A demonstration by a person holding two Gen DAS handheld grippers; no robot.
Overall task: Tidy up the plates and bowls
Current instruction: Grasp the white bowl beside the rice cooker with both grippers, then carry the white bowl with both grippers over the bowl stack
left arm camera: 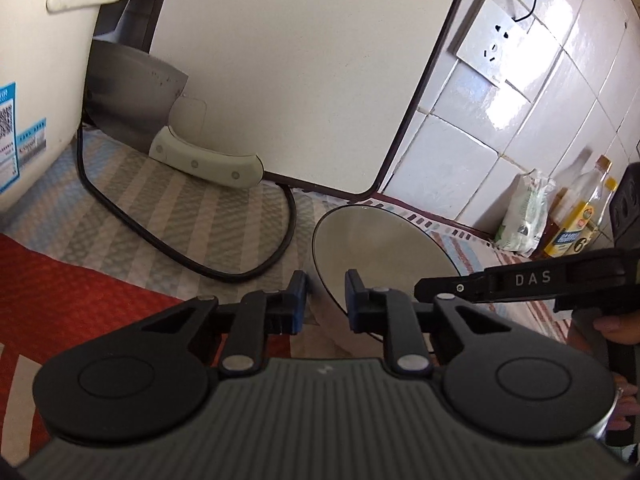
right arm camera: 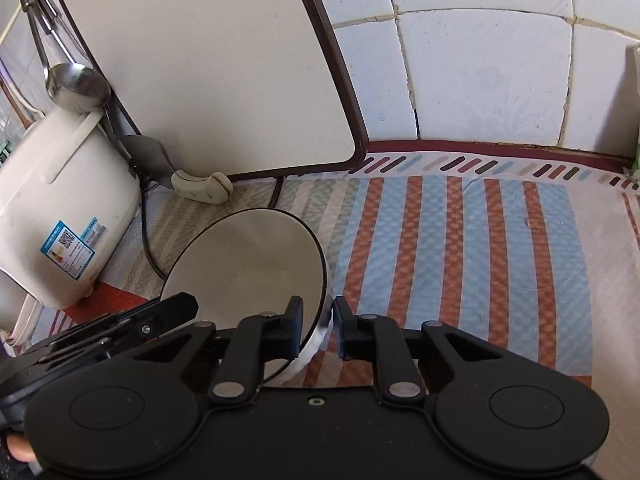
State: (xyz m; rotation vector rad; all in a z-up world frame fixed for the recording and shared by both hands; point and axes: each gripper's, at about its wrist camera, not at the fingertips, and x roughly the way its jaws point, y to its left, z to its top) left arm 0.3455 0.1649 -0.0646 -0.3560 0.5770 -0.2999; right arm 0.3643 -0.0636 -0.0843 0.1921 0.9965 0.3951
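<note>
**Both Grippers Pinching One Bowl's Rim**

Nearest the lens in the left wrist view, the left gripper (left arm camera: 326, 286) is seen with its blue-padded jaws drawn in on the near-left rim of a white bowl (left arm camera: 384, 248), one pad outside the wall and one inside. In the right wrist view the right gripper (right arm camera: 318, 320) is likewise closed on the bowl's right-hand rim, the wall being pinched between its two pads. The bowl (dark-edged, with nothing visible inside it) is thus held from two sides at once, tilted, just above or on a striped cloth (right arm camera: 460, 248) that is spread over the counter; contact with the cloth cannot be judged. A hand (left arm camera: 616, 326) is glimpsed at the right edge behind the other gripper's body.

Just past the bowl, a black cord (left arm camera: 160, 236) is looped across the cloth. Beyond it a cleaver (left arm camera: 160, 100) with a cream handle is leaned against a large white board (left arm camera: 300, 60), which is propped on the tiled wall (right arm camera: 480, 72). To the left a white rice cooker (right arm camera: 60, 220) is set, with a ladle (right arm camera: 76, 88) hung above it. Farther right, bottles (left arm camera: 576, 220) and a bag (left arm camera: 524, 216) are stood by the wall, below a wall socket (left arm camera: 500, 44).
</note>
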